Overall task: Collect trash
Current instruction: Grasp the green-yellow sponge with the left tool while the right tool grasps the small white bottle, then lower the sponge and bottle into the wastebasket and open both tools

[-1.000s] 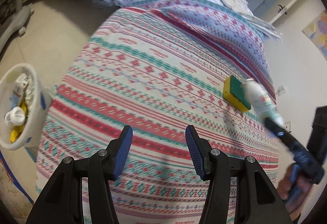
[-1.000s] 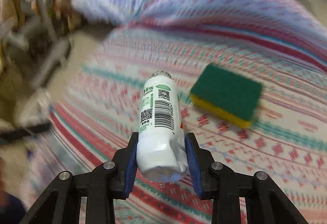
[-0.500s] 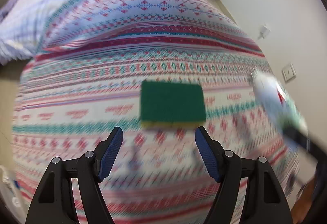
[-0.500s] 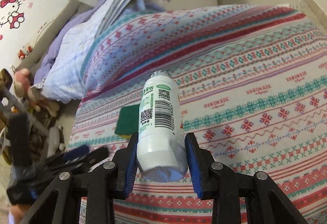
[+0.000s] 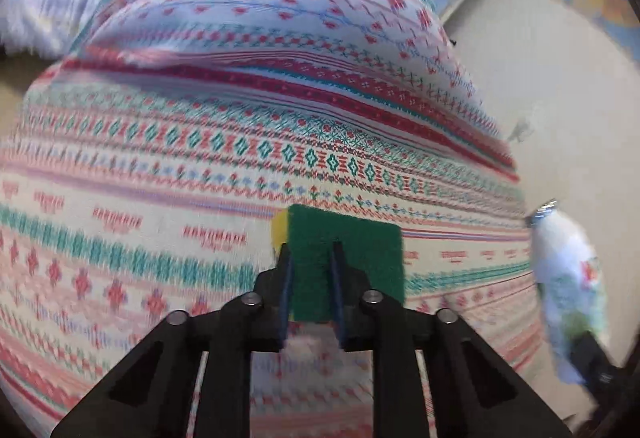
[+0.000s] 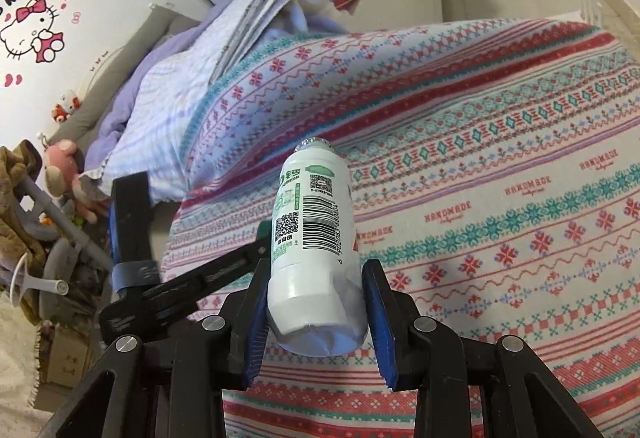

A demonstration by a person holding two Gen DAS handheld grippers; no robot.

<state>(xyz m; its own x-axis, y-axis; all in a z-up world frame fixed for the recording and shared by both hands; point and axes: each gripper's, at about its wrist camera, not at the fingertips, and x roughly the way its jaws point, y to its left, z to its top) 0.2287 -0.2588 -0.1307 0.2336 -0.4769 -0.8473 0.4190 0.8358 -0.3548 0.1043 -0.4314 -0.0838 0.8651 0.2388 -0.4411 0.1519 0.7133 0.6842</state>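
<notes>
left gripper [image 5: 310,250]: jaws nearly closed, pinching the sponge [image 5: 360,258] by its near-left part; blue pads on both sides of it. Also seen from the right wrist view [image 6: 256,234], reaching in from the left, tips hidden behind the bottle.
sponge: green scrub face toward the camera, yellow foam showing at the upper-left edge; low over the blanket [image 5: 200,142]. Can't tell if it touches the blanket, view blurred.
right gripper [image 6: 316,302]: jaws partly open, clamped on the base end of the bottle [image 6: 314,234], blue pads pressed on both sides.
bottle: white plastic, green print, barcode and QR codes facing the camera, no cap on the neck, base crumpled; held above the blanket, neck pointing away and up. In the left wrist view it sits at the blanket's right edge [image 5: 568,286], blurred.
blanket: patterned red, teal and white, "HANDMADE" printed in rows; covers the bed, fills most of both views.
quilt [image 6: 160,110]: pale purple checked, beyond the blanket's far-left side.
papers [image 6: 260,14]: folded stack lying beyond the blanket's far edge, on the quilt.
plush toys [image 6: 64,174]: left of the blanket, past the quilt.
wall sticker [image 6: 32,26]: Hello Kitty, far left of the blanket, above the toys.
</notes>
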